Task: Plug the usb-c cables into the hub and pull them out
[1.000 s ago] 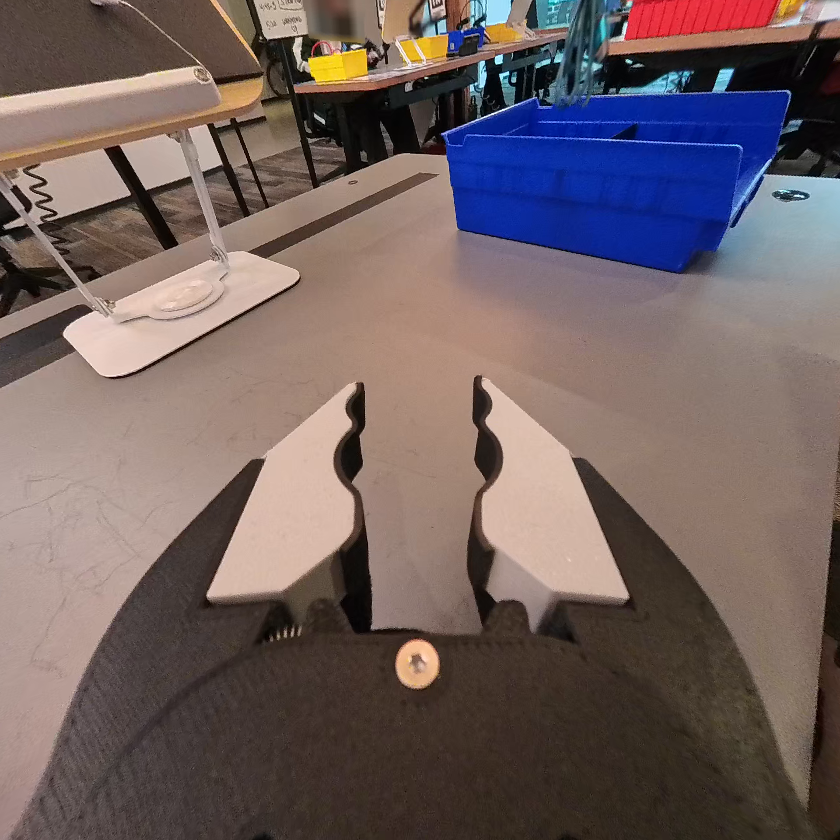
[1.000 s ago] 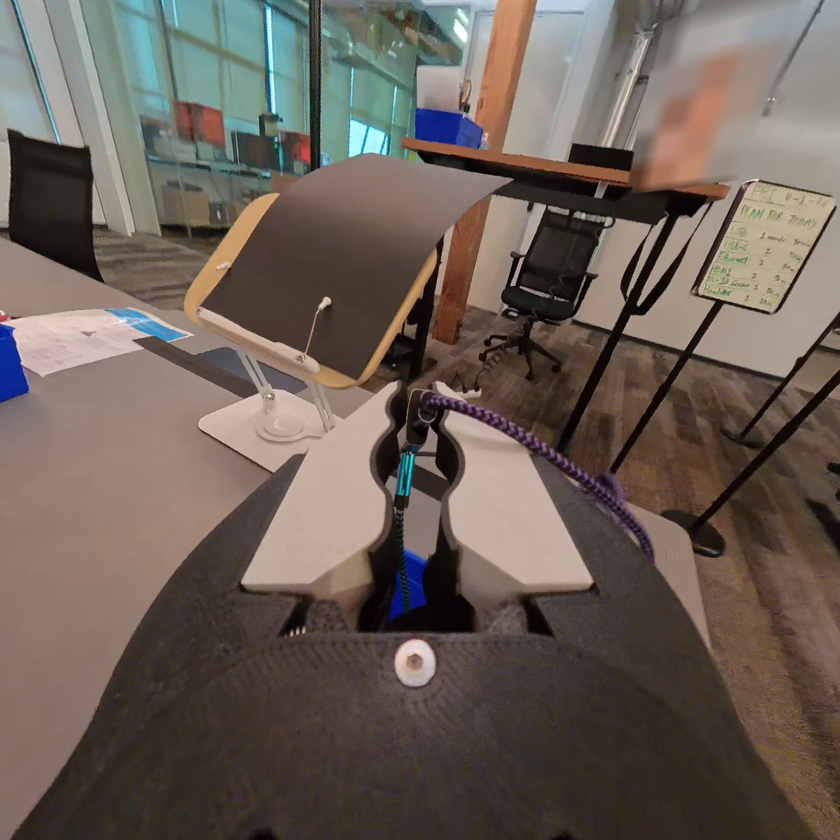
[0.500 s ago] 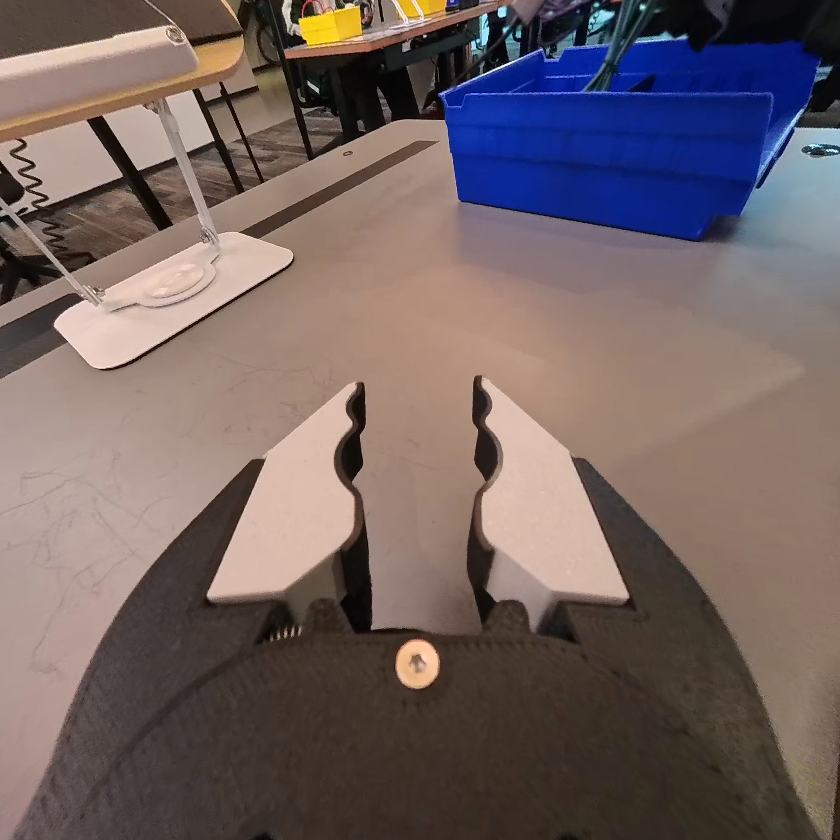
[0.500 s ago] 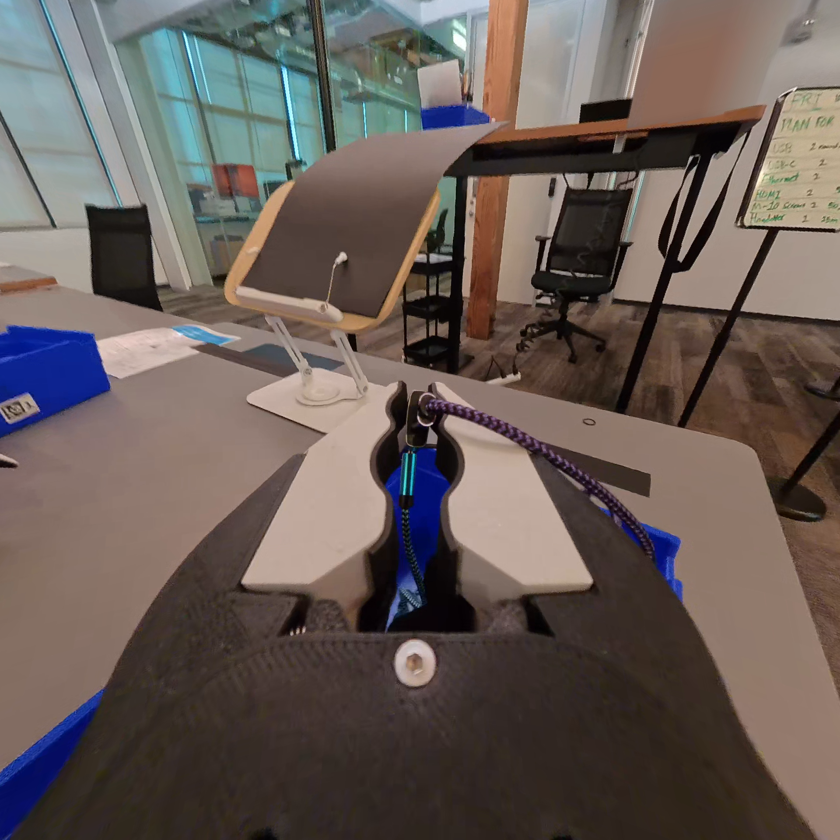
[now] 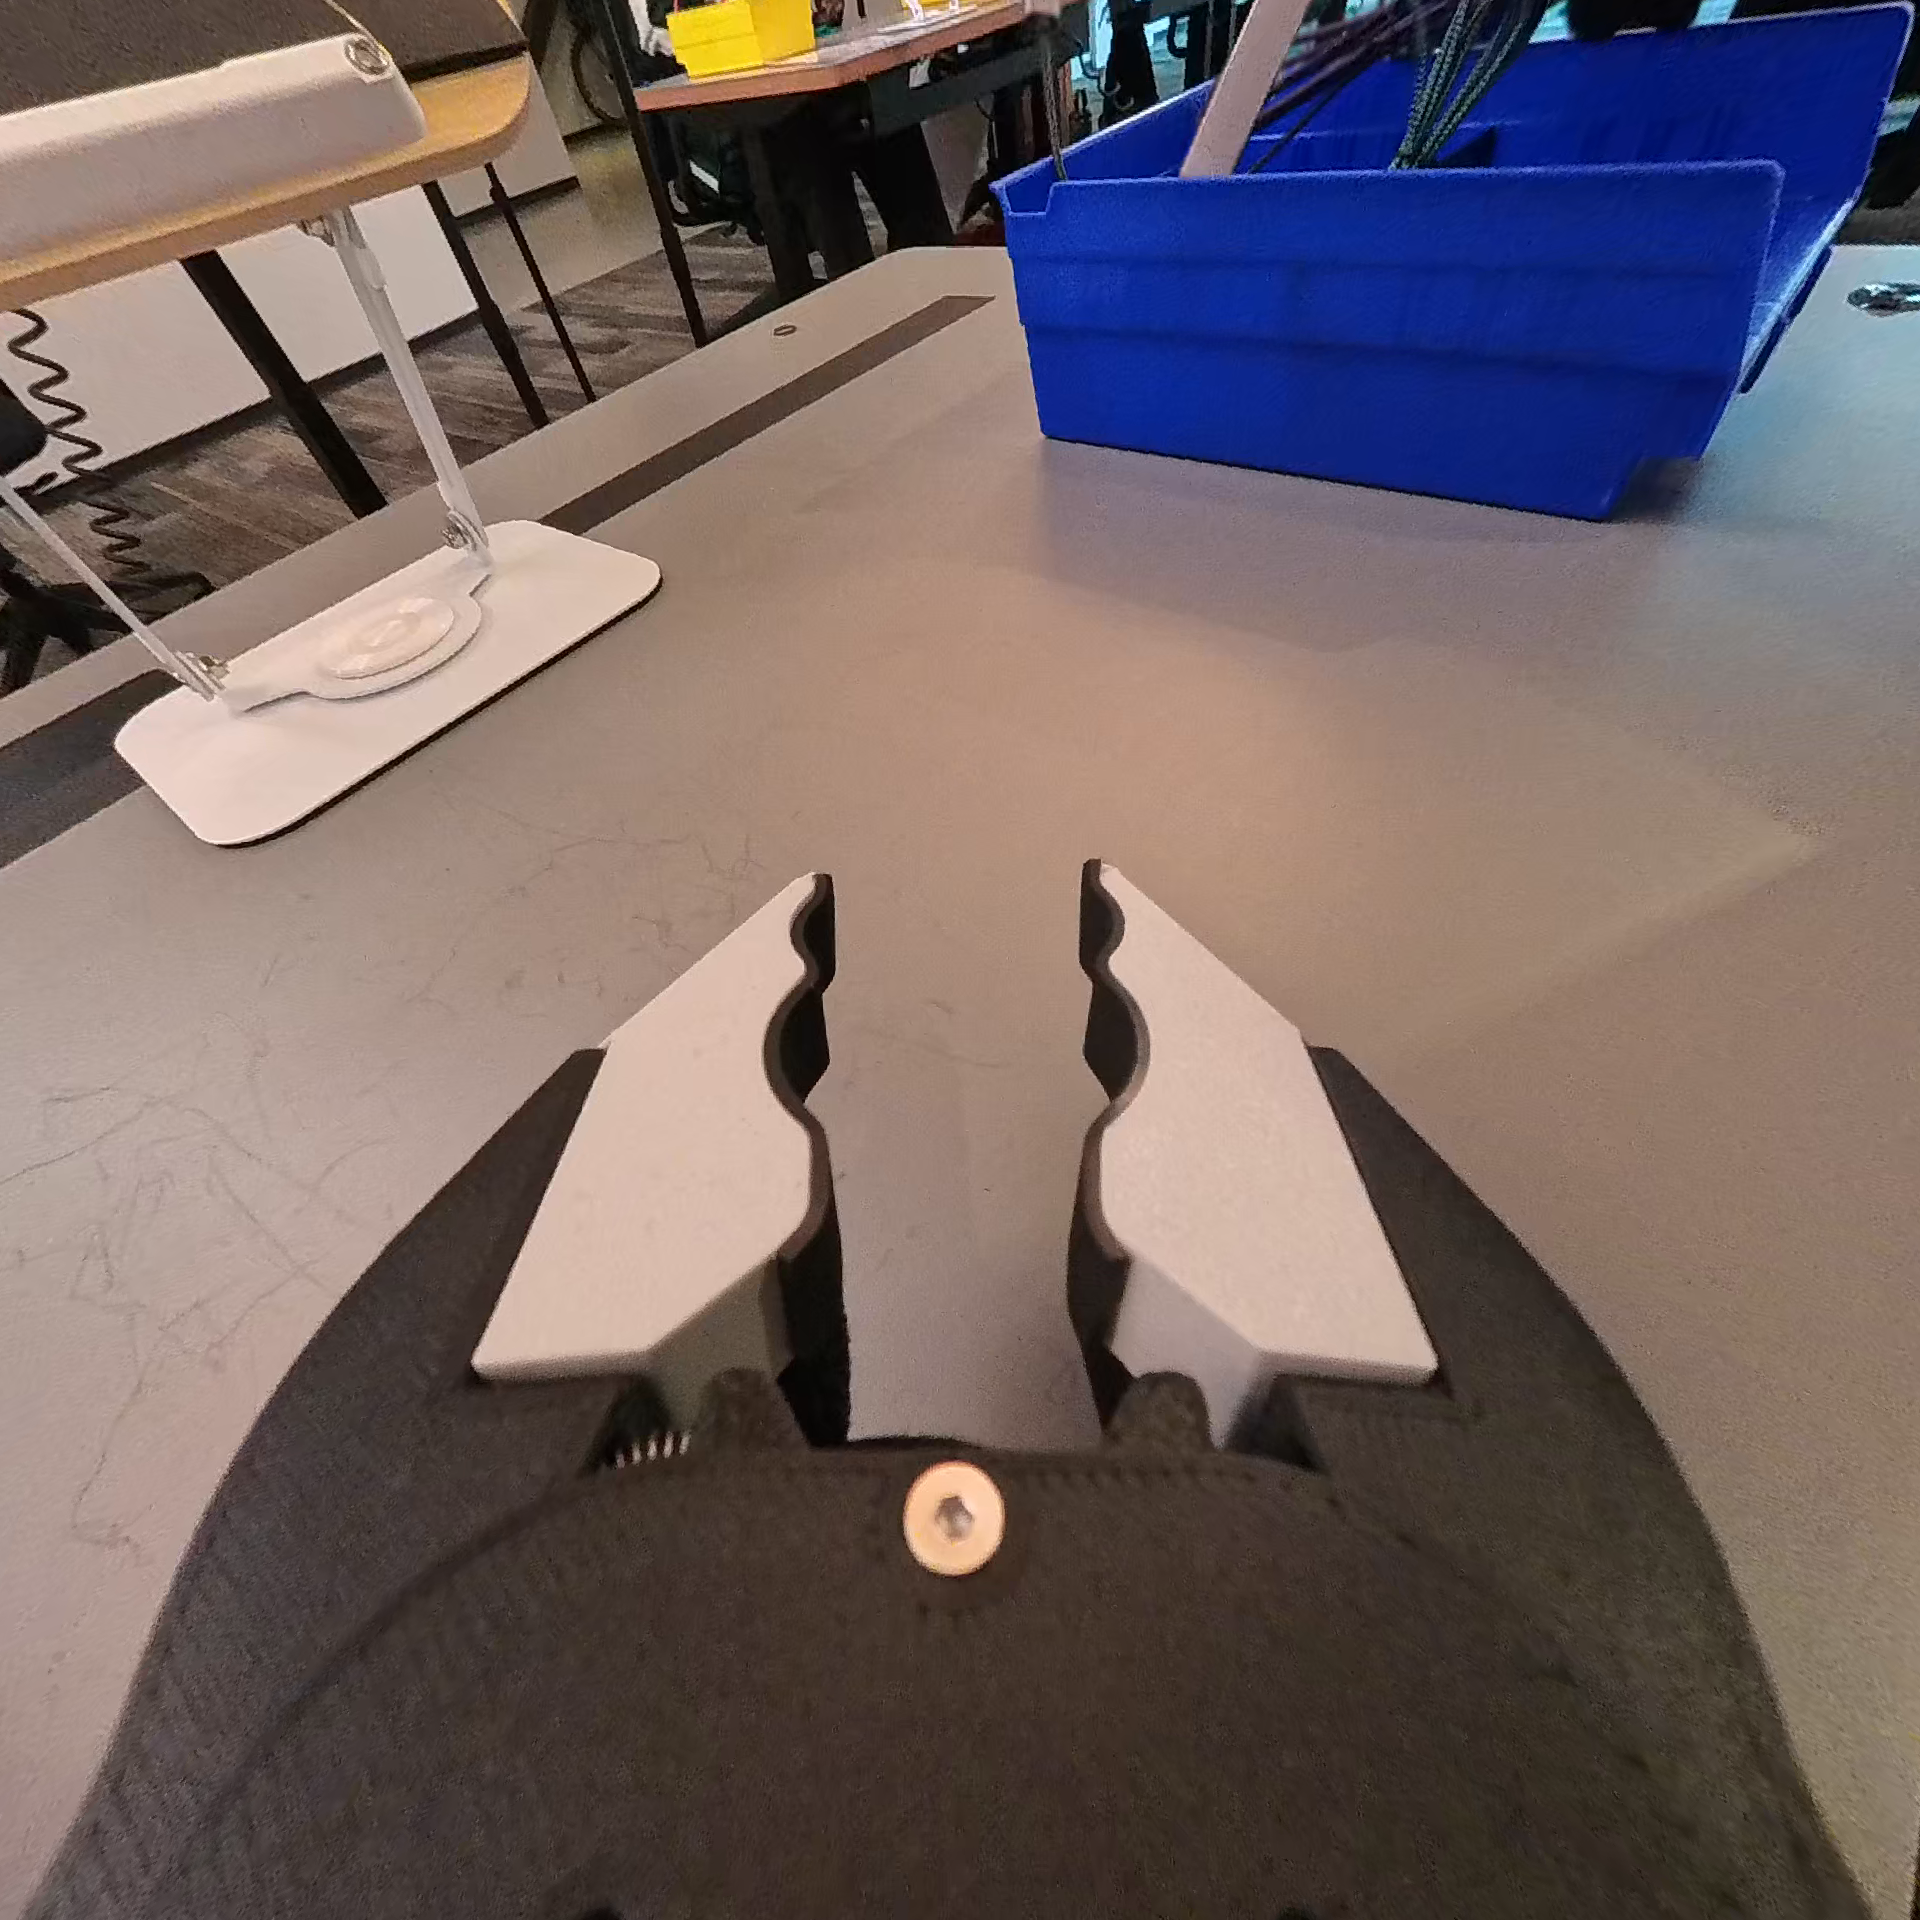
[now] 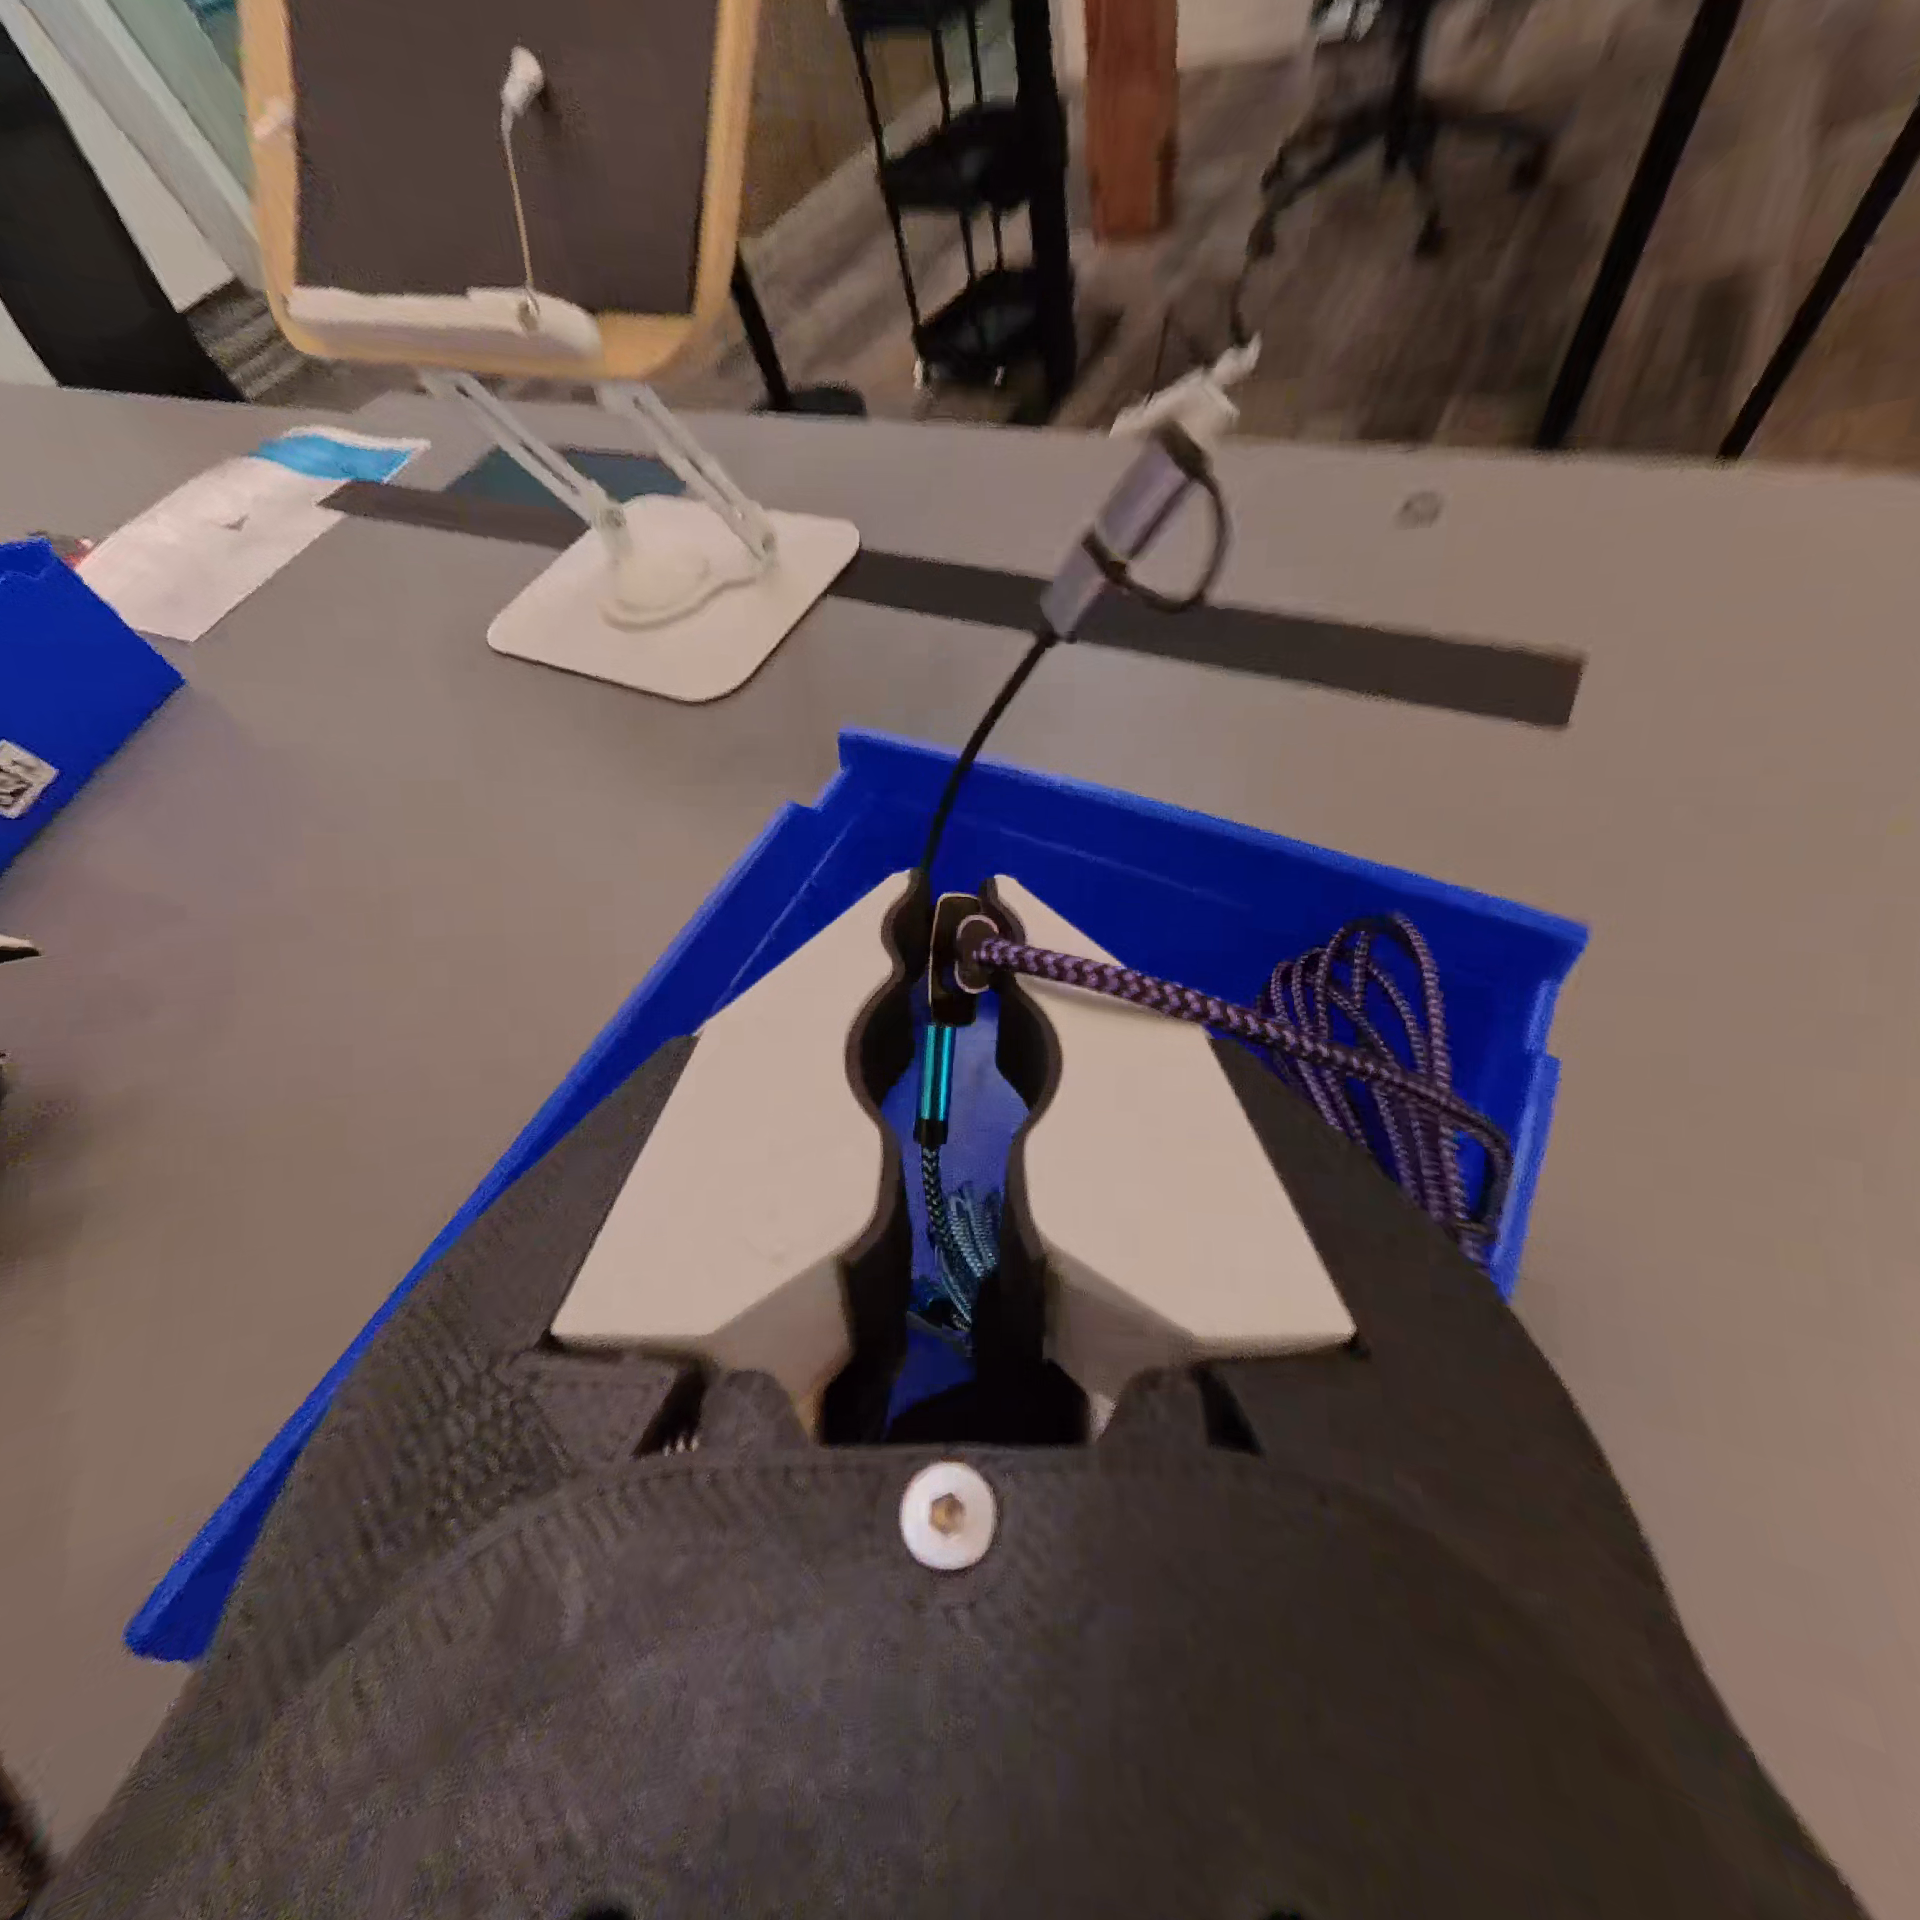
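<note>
The right claw (image 6: 951, 902) pinches a purple braided usb-c cable (image 6: 1195, 1013) by its plug and has tipped down from looking across the room to hang over the blue bin (image 6: 1195, 842) — the grey hub (image 6: 1127, 525) dangles beyond. The left claw (image 5: 956, 883) stays spread, empty, low over the tabletop (image 5: 1143, 675). Plugging looks not yet begun.

The left gripper (image 5: 956, 883) sits low and level, its two fingers wide apart with nothing between them. The right gripper (image 6: 954, 904) tips downward, its fingers squeezed close together at the tips.
</note>
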Demonstrator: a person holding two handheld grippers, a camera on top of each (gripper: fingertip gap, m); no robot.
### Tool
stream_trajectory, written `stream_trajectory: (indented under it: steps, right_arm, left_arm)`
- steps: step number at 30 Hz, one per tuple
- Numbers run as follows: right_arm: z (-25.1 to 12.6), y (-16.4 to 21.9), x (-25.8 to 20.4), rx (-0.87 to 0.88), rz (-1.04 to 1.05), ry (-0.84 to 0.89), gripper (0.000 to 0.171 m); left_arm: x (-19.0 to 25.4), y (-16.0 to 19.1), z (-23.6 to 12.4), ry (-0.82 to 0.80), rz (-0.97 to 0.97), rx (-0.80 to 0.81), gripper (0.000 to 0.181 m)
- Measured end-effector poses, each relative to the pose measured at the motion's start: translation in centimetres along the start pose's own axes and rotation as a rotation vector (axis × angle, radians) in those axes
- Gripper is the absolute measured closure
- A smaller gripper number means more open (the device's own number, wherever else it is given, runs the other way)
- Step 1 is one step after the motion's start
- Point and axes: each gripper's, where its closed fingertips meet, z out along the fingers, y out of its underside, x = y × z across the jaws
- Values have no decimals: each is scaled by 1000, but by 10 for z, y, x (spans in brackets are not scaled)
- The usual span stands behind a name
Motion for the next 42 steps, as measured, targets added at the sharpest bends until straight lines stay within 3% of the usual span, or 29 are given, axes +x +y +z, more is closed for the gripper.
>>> stream_trajectory:
  steps: [9, 10, 13, 14, 20, 25, 30, 34, 37, 42]
  right_arm:
    - [51, 46, 32, -395, 94, 119, 163]
    - [53, 49, 40, -428, 80, 163, 157]
    - [50, 61, 52, -619, -98, 289, 113]
    - [49, 59, 48, -644, -118, 285, 111]
    - [5, 25, 48, -729, -352, 408, 99]
    - [-40, -5, 41, -708, -425, 558, 107]
    - [-50, -38, -48, -442, -570, 545, 120]
    - [-33, -21, -149, -303, -691, 370, 128]
    - [-14, -1, -220, -220, -731, 210, 133]
    - [11, 26, -291, -158, -744, 41, 135]
  left_arm:
    - [1, 1, 1, 7, -2, -6, 136]
    - [1, 1, 1, 8, -2, -7, 136]
    - [1, 1, 1, 9, 2, -10, 136]
    - [1, 1, 1, 9, 2, -9, 136]
    - [1, 1, 1, 11, -2, -9, 135]
    - [1, 1, 1, 7, 1, -5, 135]
    - [-1, -12, -11, -13, 25, 29, 137]
    - [-16, -47, -45, -62, 109, 52, 141]
    - [-55, -70, -83, -149, 216, 10, 148]
    - [-178, -79, -168, -365, 240, -163, 157]
